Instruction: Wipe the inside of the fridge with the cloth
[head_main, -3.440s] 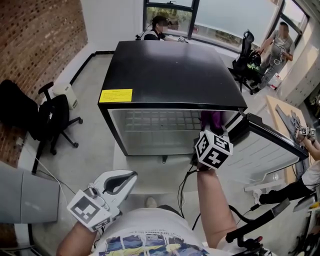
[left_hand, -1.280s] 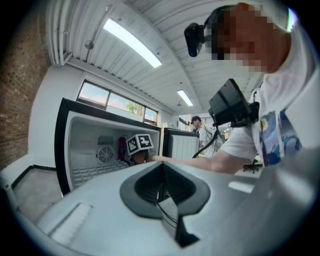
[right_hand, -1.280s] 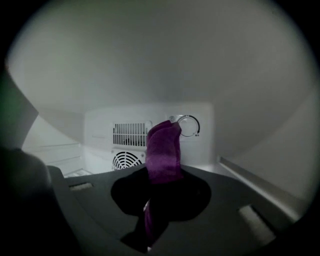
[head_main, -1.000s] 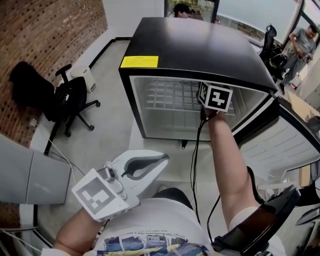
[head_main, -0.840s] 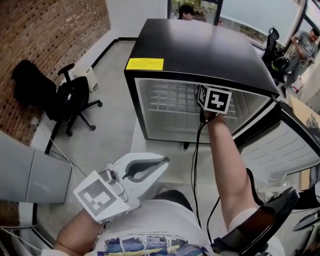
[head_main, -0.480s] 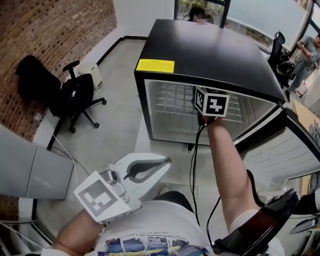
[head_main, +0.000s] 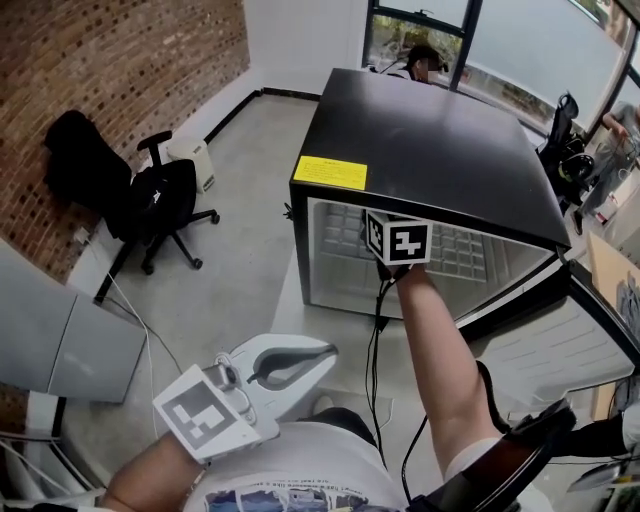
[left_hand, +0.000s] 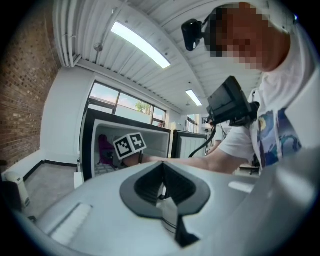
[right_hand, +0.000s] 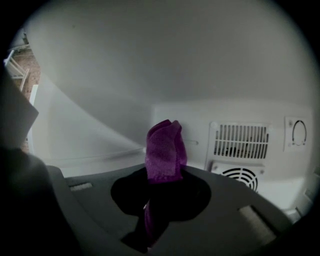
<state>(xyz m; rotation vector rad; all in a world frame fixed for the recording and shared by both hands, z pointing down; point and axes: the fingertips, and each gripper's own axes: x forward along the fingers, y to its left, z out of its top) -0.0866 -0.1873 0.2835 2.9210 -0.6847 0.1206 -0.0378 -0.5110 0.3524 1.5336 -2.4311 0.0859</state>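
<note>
Right gripper (right_hand: 161, 172) slid left inside fridge (head_main: 430, 150), arm outstretched, pinching cloth (right_hand: 164, 147), left gripper (head_main: 322, 353) closed, empty, at waist

**Right arm stretched forward, left held low**

The right arm (head_main: 435, 360) is extended well ahead of the torso, bare forearm nearly straight. Its marker cube (head_main: 398, 238) sits at the far end and hides the jaws from the head view. The right gripper (right_hand: 161, 176) is clamped on a purple cloth (right_hand: 164, 147), which stands up out of the jaws. The left forearm (head_main: 150, 480) seems bent in close to the body. The left gripper (head_main: 325, 351) points forward, jaws together with nothing between them.
</note>
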